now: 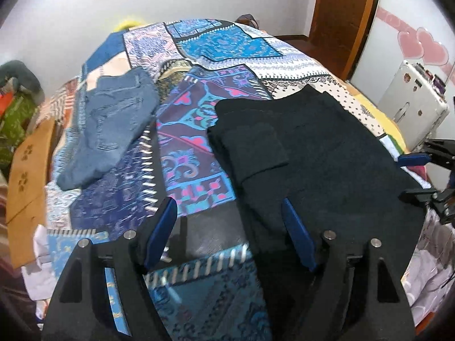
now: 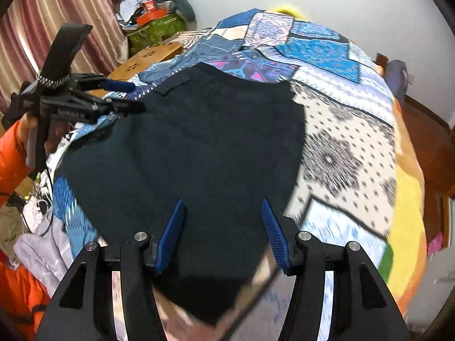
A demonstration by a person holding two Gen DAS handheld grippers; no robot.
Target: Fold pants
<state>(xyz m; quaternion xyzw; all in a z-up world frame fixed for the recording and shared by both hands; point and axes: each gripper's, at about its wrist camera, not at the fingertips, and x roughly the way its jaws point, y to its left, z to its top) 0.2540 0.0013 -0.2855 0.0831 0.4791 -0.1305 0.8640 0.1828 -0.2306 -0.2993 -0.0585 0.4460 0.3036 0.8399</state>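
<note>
Black pants lie spread on the patterned bedspread, with one folded flap lying on their left part; they also fill the middle of the right wrist view. My left gripper is open and empty, hovering over the pants' left edge near the bed's front. It also shows in the right wrist view at the pants' left side. My right gripper is open and empty above the near end of the pants. It shows in the left wrist view at the pants' right edge.
Folded blue jeans lie on the bed's left side. A wooden tray sits at the left bed edge. A white case stands right of the bed. Clutter and curtains are beyond the bed's left side.
</note>
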